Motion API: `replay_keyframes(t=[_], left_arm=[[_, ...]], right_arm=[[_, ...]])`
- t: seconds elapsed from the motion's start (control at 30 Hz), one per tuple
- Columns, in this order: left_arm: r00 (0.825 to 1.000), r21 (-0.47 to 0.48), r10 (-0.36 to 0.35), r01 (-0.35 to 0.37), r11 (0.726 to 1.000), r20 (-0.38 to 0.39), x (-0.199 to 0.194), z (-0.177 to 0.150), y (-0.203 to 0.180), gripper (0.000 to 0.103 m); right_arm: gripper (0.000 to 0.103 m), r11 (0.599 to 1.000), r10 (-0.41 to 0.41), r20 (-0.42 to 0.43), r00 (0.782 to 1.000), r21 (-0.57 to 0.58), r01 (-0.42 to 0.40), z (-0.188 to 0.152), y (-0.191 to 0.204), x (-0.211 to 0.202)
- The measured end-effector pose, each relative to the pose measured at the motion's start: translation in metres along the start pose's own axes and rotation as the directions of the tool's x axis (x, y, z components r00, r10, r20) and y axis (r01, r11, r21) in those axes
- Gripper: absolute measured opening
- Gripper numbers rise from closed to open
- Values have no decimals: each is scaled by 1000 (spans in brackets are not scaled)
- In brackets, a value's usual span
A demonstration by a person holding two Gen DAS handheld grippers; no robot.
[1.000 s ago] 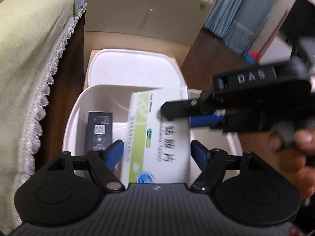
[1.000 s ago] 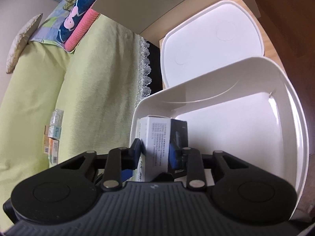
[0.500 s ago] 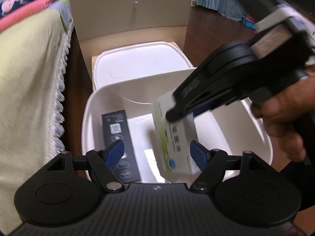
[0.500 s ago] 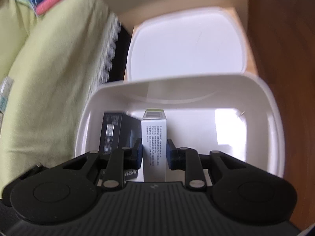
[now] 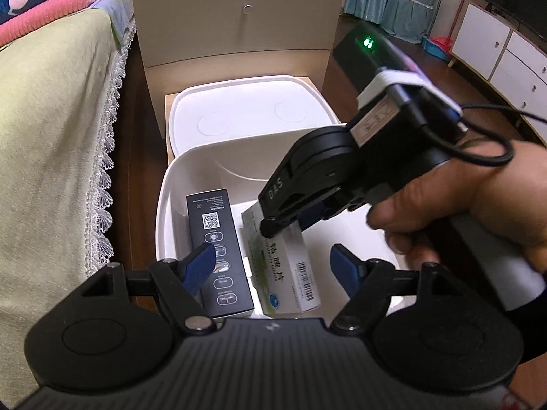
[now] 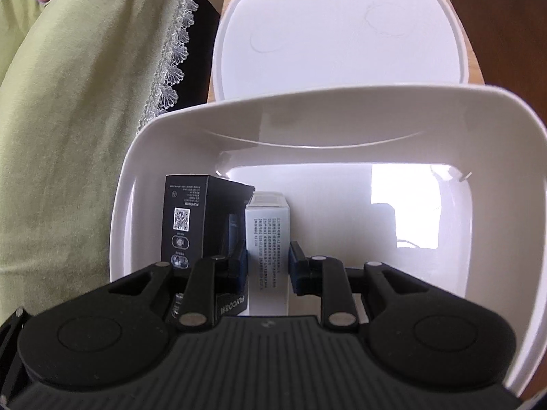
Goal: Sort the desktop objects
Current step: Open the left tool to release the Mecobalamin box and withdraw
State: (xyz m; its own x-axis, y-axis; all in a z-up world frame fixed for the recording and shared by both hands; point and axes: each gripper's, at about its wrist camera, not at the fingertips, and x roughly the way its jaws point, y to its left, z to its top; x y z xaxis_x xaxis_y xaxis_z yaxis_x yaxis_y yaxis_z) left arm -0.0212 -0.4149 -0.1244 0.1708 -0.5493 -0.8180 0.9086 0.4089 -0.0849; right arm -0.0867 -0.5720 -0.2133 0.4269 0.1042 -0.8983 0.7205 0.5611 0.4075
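A white storage bin (image 5: 164, 205) (image 6: 342, 109) holds a black box (image 5: 218, 249) (image 6: 191, 218) on its left side. Beside that box, inside the bin, stands a white and green medicine box (image 5: 290, 263) (image 6: 268, 239). My right gripper (image 6: 267, 261) (image 5: 283, 223) is shut on the medicine box, blue pads on its two narrow sides. My left gripper (image 5: 273, 266) hovers open above the bin's near end, nothing pressed between its fingers. A hand (image 5: 461, 205) carries the right gripper.
The bin's white lid (image 5: 253, 116) (image 6: 338, 34) lies flat just beyond the bin on a wooden shelf. A beige panel (image 5: 236, 17) stands behind it. A green cloth with lace trim (image 5: 51, 136) (image 6: 68, 102) hangs on the left. White cabinets (image 5: 506, 48) are far right.
The right gripper has carried the medicine box down into the bin, next to the black box. The left gripper has rolled a little but stays over the bin's near end.
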Motion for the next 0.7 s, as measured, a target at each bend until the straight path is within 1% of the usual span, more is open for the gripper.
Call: replay_keyframes(t=[0.1,0.2,0.47,0.53,0.63,0.7], left_arm=[[1000,-13,-8,8,1000,0,0,0,2,75],[1000,-26,-14,14,1000,-6,0,-1,3,75],[1000,-16,13,-13,1000,-13,4,-1,4,75],[999,5,37,-37,999,-21,4,-1,4,75],[998,26,63,-62,998,-31,5,-2,5,75],[996,41,81,-79,996,-44,7,-3,6,75]], right_arm=[[23,1000,15,6,1000,22,-15,-2,-4,2],[24,999,31,26,999,20,-32,-3,-5,0],[24,997,76,69,995,-6,-76,-12,-5,-21],[25,997,75,57,996,-11,-74,-16,-7,-27],[27,999,26,-6,1000,-26,-26,-23,-12,-25],[27,1000,19,-46,999,-15,-19,-26,-16,-18]])
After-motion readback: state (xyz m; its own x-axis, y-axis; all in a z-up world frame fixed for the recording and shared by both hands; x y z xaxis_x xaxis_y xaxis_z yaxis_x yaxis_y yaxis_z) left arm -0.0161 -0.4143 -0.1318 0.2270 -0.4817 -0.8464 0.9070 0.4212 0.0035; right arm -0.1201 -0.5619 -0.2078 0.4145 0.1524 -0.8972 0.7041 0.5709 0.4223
